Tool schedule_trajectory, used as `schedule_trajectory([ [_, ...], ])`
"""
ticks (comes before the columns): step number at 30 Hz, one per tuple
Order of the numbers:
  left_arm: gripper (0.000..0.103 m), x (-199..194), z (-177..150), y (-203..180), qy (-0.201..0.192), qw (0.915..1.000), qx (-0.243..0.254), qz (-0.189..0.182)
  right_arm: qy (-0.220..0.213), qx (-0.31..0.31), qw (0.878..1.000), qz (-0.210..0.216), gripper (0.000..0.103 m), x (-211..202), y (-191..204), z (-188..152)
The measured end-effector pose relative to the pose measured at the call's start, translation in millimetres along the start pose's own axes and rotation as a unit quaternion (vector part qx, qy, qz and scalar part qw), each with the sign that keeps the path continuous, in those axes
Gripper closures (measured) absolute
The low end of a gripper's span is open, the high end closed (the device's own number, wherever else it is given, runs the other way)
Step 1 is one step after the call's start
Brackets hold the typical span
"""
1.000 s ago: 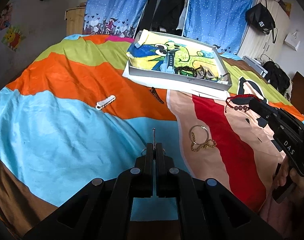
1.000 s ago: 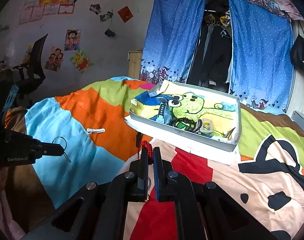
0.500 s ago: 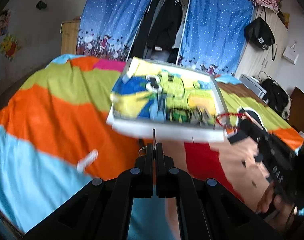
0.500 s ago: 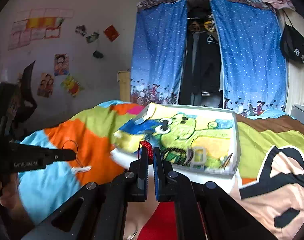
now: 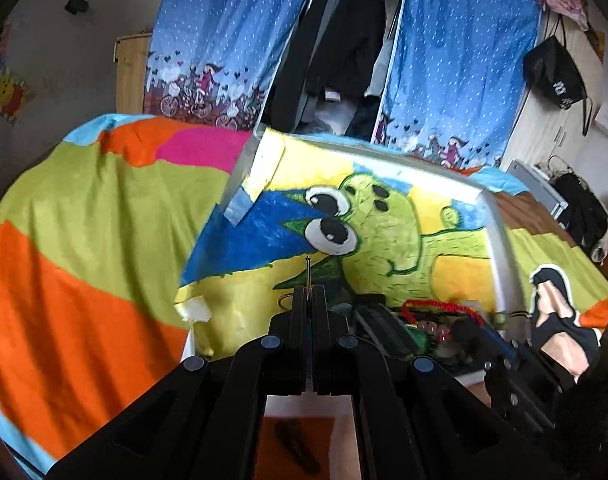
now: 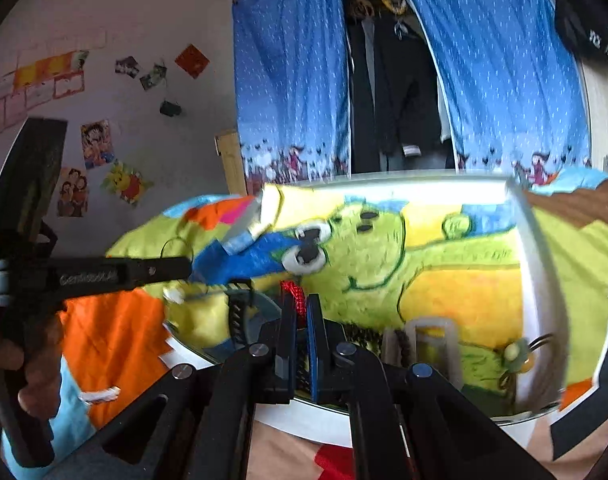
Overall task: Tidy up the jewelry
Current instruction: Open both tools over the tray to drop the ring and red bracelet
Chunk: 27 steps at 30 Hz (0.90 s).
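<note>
"GenRobot.AI" on left gripper [image 6: 185, 267]

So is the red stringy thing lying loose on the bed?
No, the red cord bracelet is pinched between the shut fingers of the right tool, above the tray.

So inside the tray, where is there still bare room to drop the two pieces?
The white-rimmed tray with the green cartoon lining is bare across its far half, around the cartoon's face. Its near edge is crowded: black beaded bracelet, pale square buckle, small green charm.
</note>
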<state>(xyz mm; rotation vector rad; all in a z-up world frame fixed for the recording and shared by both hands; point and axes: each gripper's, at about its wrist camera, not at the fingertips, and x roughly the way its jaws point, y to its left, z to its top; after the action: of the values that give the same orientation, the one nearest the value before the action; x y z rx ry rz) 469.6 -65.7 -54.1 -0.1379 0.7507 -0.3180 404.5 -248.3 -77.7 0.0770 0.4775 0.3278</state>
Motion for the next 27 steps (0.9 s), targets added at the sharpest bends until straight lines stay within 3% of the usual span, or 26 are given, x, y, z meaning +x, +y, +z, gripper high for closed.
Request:
schedule_trajectory([
  [5,0.103,30.7,-8.8,8.0,0.024,0.9996,-0.018,-0.003,0.027,0.005,1.0,-0.01,0.098,16.2,-10.2,-9.4],
  [12,0.102,40.0,-15.4,9.8,0.056,0.998,-0.028,0.013,0.042,0.016,0.999,-0.031,0.097,18.3,-20.8,-8.5],
  [15,0.094,34.1,-13.6,10.3,0.061,0.9971,-0.039,0.025,0.04,0.016,0.998,-0.036,0.096,15.6,-21.8,-5.1],
  [17,0.064,27.6,-11.4,11.3,0.056,0.9968,-0.048,0.03,0.035,0.014,0.999,-0.039,0.084,12.2,-21.2,-2.8],
  [19,0.052,15.6,-10.0,13.1,0.04,0.9967,-0.064,0.031,0.025,0.012,0.999,-0.045,0.061,5.6,-20.4,0.7],
  [23,0.043,-8.1,-4.4,9.7,0.023,0.9963,-0.075,0.036,0.009,0.014,0.999,-0.047,0.057,-7.2,-20.0,9.3],
  [27,0.034,-36.6,-1.2,-0.1,-0.001,0.9969,-0.068,0.041,-0.02,0.02,0.998,-0.056,0.033,-30.4,-21.3,19.0],
])
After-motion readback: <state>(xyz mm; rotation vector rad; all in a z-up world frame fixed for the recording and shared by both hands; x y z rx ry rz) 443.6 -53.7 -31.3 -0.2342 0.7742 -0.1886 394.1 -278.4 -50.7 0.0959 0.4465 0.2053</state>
